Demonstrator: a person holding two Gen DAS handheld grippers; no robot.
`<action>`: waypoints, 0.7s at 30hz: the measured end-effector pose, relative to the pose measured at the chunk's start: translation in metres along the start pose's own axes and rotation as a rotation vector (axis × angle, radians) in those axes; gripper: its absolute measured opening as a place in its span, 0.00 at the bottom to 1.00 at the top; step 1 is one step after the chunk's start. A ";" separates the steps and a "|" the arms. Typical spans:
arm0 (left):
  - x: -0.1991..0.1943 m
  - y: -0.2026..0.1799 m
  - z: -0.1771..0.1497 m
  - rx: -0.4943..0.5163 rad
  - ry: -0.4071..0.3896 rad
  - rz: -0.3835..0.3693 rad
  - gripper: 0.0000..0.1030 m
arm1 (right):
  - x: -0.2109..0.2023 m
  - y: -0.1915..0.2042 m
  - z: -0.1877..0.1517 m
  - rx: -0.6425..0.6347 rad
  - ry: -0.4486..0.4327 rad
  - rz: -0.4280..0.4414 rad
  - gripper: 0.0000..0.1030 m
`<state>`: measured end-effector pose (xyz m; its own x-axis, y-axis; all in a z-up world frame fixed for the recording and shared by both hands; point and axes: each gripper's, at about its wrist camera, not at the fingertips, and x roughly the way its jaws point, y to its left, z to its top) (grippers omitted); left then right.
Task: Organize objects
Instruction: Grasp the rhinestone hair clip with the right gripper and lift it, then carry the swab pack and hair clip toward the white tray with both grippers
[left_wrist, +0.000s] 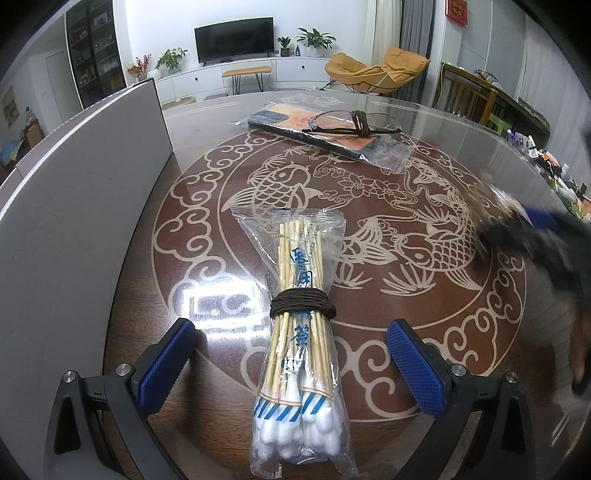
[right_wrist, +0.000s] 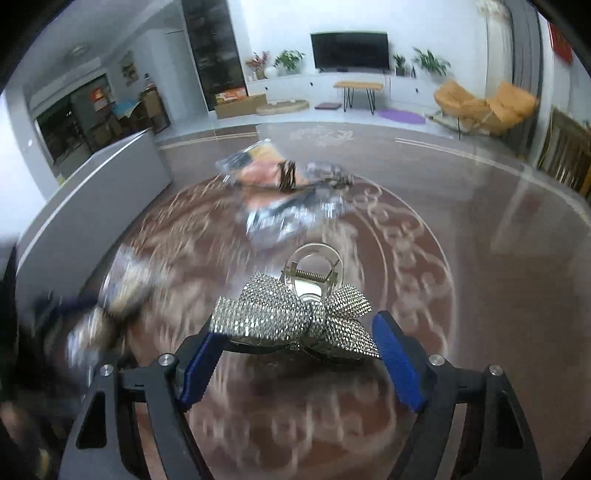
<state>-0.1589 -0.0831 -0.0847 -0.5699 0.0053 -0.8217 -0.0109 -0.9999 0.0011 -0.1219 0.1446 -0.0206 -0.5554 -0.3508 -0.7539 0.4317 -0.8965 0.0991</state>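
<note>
A plastic bag of cotton swabs (left_wrist: 301, 332) tied with brown cord lies on the round table, between the open fingers of my left gripper (left_wrist: 291, 354), untouched. A bagged phone case (left_wrist: 325, 127) with a brown cord across it lies at the far side; it shows blurred in the right wrist view (right_wrist: 280, 177). My right gripper (right_wrist: 295, 354) is shut on a rhinestone bow hair clip (right_wrist: 291, 314), its clear claw pointing forward above the table. The right gripper appears blurred at the right edge of the left wrist view (left_wrist: 532, 229).
A grey box wall (left_wrist: 74, 206) stands along the table's left side, also in the right wrist view (right_wrist: 96, 192). The brown glass-topped table (left_wrist: 369, 192) has a fish pattern. A wooden chair (left_wrist: 465, 92) stands at the back right.
</note>
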 end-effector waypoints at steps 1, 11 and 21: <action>0.000 0.000 0.000 0.000 0.000 0.000 1.00 | -0.007 0.002 -0.009 -0.010 -0.008 -0.005 0.78; 0.000 0.000 0.000 0.000 0.000 0.000 1.00 | -0.058 0.004 -0.081 0.016 0.001 -0.010 0.91; 0.000 0.000 0.000 0.000 0.000 0.000 1.00 | -0.088 -0.008 -0.114 0.106 0.024 -0.010 0.91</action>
<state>-0.1585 -0.0833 -0.0844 -0.5701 0.0057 -0.8216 -0.0114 -0.9999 0.0010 0.0042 0.2134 -0.0288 -0.5416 -0.3367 -0.7703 0.3480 -0.9239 0.1591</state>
